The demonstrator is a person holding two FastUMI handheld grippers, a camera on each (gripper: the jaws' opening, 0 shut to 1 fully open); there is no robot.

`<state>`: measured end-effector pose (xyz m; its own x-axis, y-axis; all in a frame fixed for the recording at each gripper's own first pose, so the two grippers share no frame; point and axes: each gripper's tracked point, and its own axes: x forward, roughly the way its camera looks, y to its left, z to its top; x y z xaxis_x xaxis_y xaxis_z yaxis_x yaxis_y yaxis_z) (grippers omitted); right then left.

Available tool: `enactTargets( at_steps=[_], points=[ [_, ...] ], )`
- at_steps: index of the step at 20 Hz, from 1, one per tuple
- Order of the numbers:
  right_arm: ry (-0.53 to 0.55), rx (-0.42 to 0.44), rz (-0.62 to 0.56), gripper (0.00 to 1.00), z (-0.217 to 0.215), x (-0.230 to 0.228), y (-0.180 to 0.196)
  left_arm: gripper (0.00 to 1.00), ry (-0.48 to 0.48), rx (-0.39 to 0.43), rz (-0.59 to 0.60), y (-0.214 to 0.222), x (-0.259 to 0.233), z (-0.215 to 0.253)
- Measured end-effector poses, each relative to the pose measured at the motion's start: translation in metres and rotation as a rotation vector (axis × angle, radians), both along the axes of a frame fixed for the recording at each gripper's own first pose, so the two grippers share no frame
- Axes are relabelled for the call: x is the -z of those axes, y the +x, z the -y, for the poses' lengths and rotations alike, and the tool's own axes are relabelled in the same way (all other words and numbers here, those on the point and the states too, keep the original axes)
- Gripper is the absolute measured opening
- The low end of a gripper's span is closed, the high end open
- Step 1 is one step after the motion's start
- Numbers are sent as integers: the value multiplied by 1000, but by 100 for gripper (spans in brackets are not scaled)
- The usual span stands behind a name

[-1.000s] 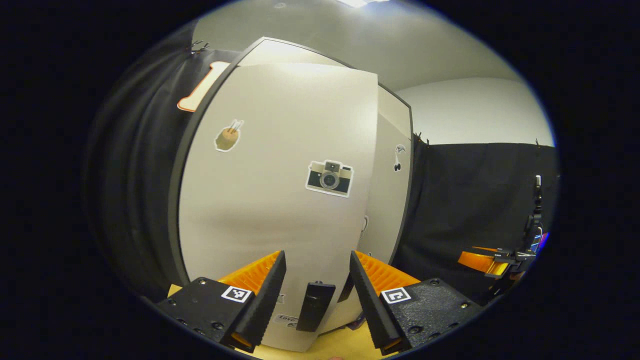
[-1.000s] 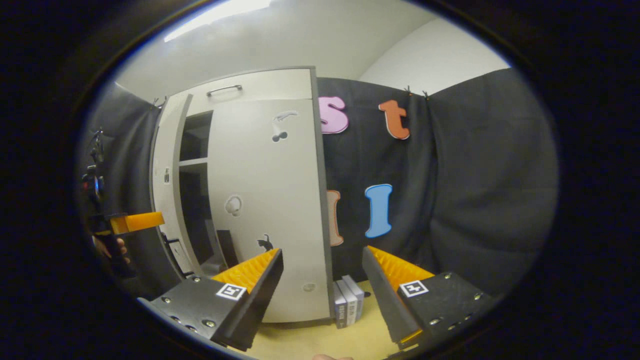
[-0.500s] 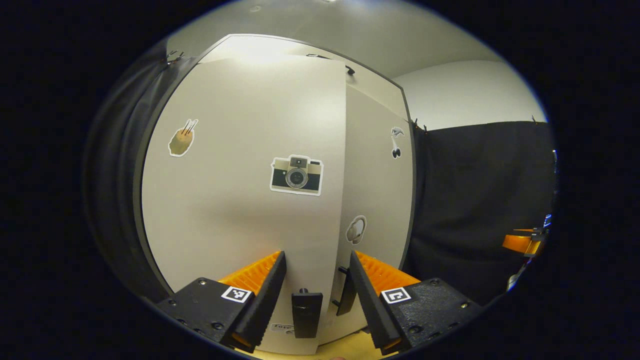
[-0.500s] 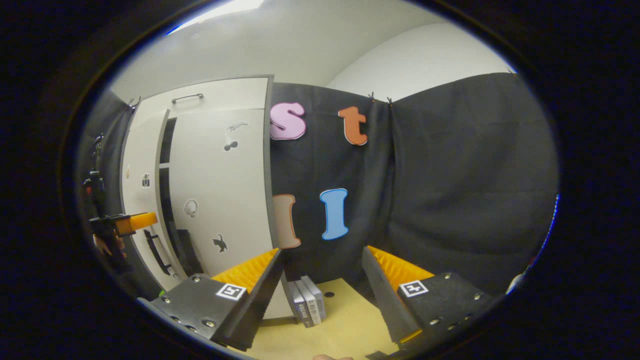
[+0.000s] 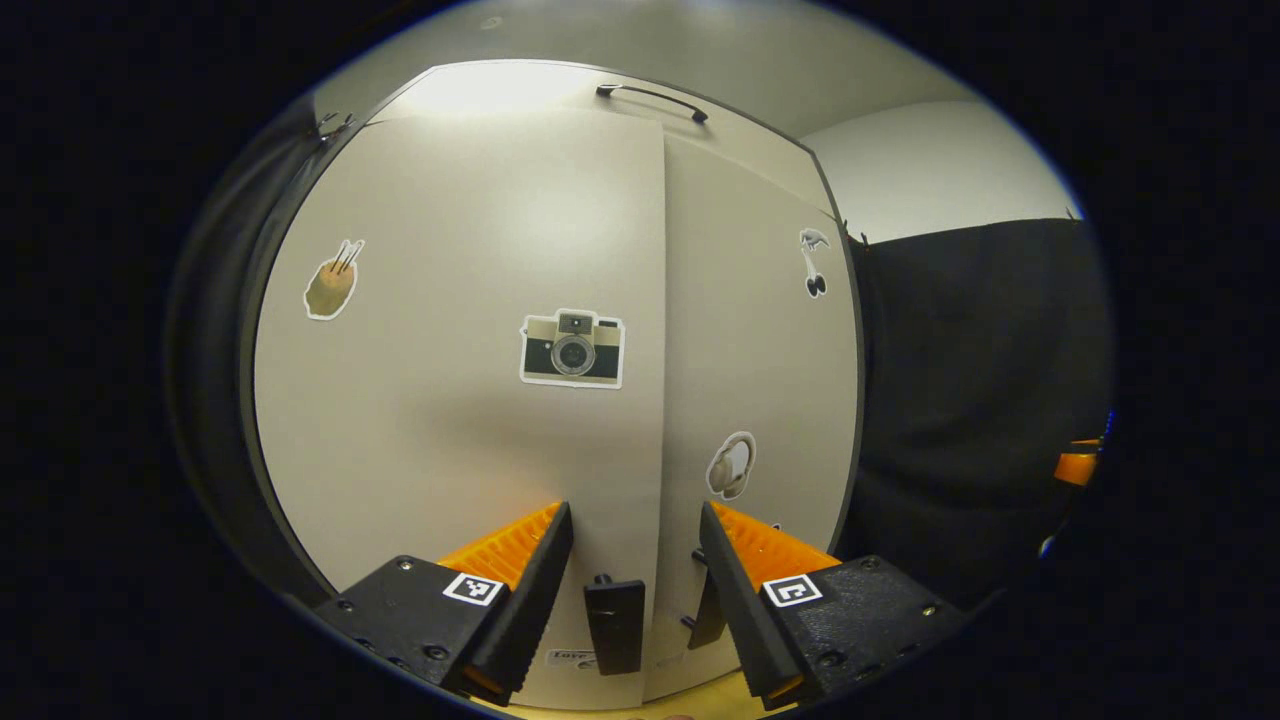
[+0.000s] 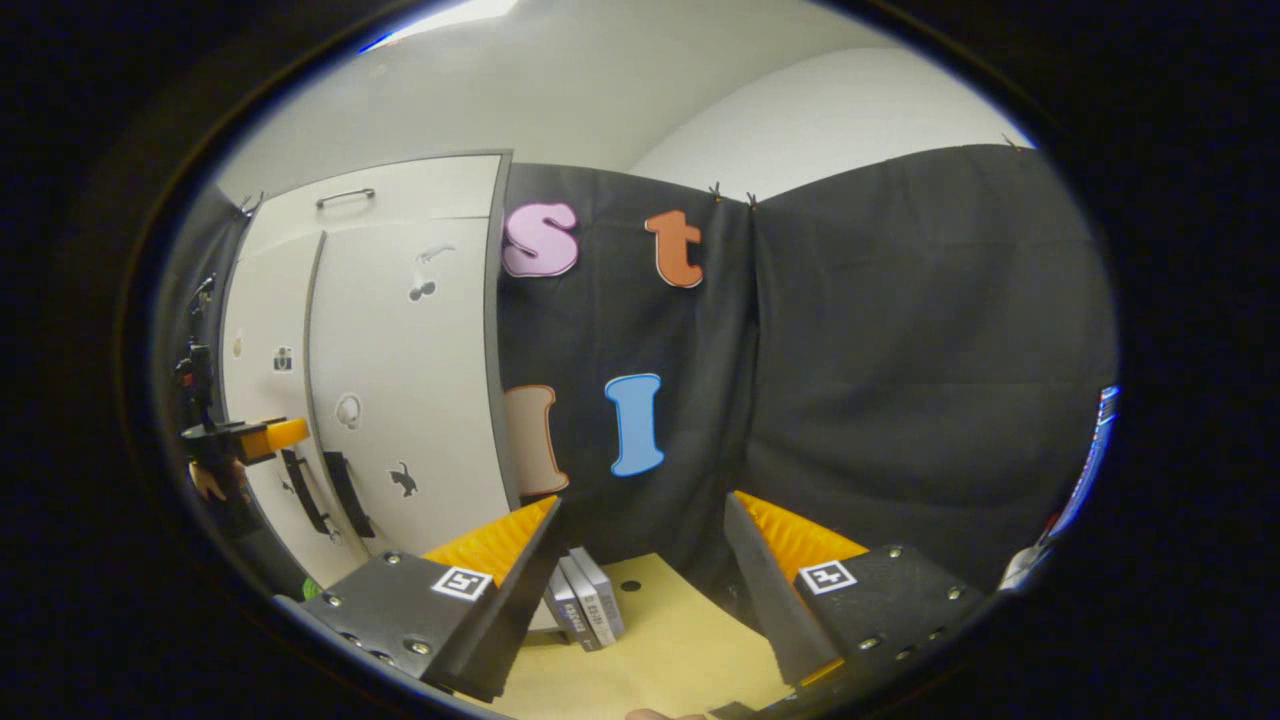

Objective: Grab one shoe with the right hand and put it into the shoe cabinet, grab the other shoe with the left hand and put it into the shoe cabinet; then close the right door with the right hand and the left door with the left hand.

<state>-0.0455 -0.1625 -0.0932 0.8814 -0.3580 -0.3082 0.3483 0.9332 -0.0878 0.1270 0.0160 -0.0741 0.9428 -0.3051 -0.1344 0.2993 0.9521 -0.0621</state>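
The left door point(image 5: 460, 330) sits just ahead of our wide-open left gripper point(image 5: 633, 590); we should press flat until the seam with the right door point(image 5: 755, 350) closes. Our right gripper point(image 6: 640, 590) gapes, empty.

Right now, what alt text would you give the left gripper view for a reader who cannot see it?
Both shoe cabinet doors, left door and right door, look shut, meeting at a thin vertical seam. The left hand-held gripper points at the seam with its fingers apart and nothing between them, two dark handles just beyond. A camera sticker marks the left door.
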Motion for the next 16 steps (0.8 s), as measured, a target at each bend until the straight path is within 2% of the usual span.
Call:
enactTargets(
  at_steps=[6,7,8,13,14,16],
  points=[
    [5,32,5,96,10,-1,-3,79,7,10,-11,2,3,7],
    [5,35,5,96,11,0,-3,74,0,21,-20,3,6,12],
    [6,38,5,96,11,0,-4,78,-11,31,-37,5,13,15],
    [6,47,-1,96,12,3,-6,75,-21,42,-33,5,12,19],
    [9,45,-1,93,11,3,-5,74,-24,46,-34,5,12,19],
    [15,35,0,93,6,3,-2,75,-28,45,-35,5,12,19]
  ],
)
